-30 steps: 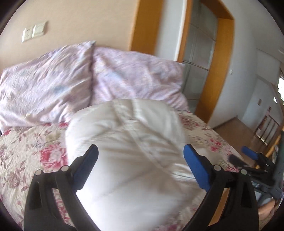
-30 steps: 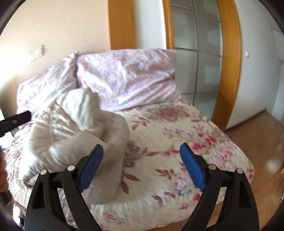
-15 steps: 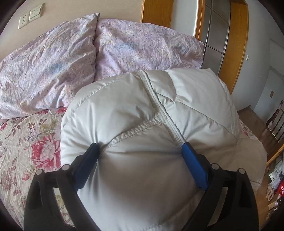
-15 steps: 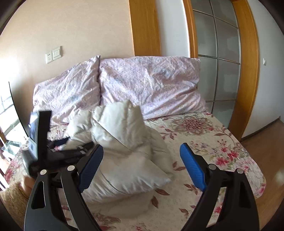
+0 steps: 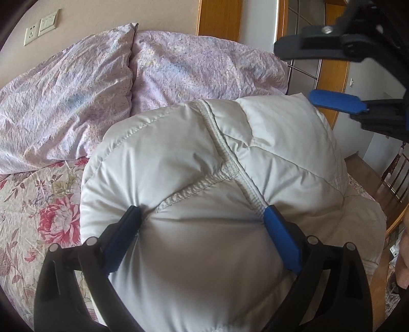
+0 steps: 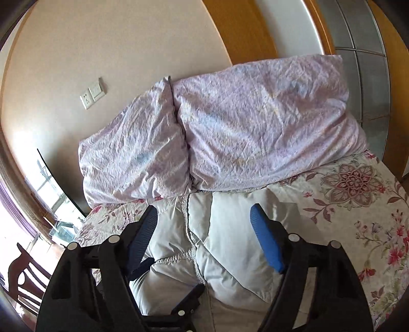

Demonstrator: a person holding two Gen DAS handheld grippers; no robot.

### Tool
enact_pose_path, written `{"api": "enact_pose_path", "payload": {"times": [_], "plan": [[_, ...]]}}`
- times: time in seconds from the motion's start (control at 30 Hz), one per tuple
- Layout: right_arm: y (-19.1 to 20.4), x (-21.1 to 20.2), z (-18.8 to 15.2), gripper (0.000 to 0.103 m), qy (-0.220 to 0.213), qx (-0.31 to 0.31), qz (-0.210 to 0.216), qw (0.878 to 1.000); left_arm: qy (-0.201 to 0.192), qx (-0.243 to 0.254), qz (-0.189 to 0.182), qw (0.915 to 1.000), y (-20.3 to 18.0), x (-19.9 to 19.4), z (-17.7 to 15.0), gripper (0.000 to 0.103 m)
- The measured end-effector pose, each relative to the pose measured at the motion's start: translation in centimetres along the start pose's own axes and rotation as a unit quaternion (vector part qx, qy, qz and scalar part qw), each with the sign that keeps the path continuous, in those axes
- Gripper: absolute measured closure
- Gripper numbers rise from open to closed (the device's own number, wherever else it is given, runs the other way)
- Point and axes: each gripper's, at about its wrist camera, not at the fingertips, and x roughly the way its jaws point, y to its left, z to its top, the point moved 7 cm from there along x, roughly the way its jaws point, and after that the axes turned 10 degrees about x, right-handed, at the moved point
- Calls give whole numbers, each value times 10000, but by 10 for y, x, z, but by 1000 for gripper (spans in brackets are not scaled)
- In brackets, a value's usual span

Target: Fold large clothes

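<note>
A puffy white down jacket (image 5: 204,178) lies bunched on the flowered bed. My left gripper (image 5: 202,217) is open, its blue pads pressed against the jacket on both sides of a stitched seam; the padding bulges between them. My right gripper (image 6: 204,219) is open and hovers above the same jacket (image 6: 230,242), near its far edge. The right gripper also shows at the upper right of the left wrist view (image 5: 337,102). The left gripper's black fingers (image 6: 189,298) show below in the right wrist view.
Two pale lilac pillows (image 5: 76,102) (image 6: 255,127) lean against the wall at the head of the bed. The flowered sheet (image 6: 370,217) lies bare to the right. A wooden door frame (image 5: 219,20) and glass door stand behind; a chair (image 6: 23,275) stands left.
My right gripper has swung in over the jacket from farther back and now looks down on it. My left gripper has pressed a little deeper into the padding.
</note>
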Motion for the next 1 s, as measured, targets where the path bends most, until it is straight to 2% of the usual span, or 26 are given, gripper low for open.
{"api": "enact_pose_path", "payload": {"times": [0.17, 0.3, 0.43, 0.67, 1.0], "plan": [[-17, 30, -1, 40, 201, 195, -165, 9995, -44, -11, 1, 10000, 0, 0, 0, 7], [-58, 58, -9, 51, 475, 702, -334, 9958, -117, -18, -97, 9999, -2, -1, 2, 4], [-85, 79, -19, 51, 488, 941, -402, 9936, -178, -40, -180, 9997, -6, 0, 6, 3], [-99, 97, -31, 50, 195, 704, -936, 9929, -164, 110, -67, 9998, -13, 5, 8, 2], [-119, 127, -40, 48, 638, 831, -1059, 9888, -88, 279, 201, 9994, -20, 14, 8, 2]]}}
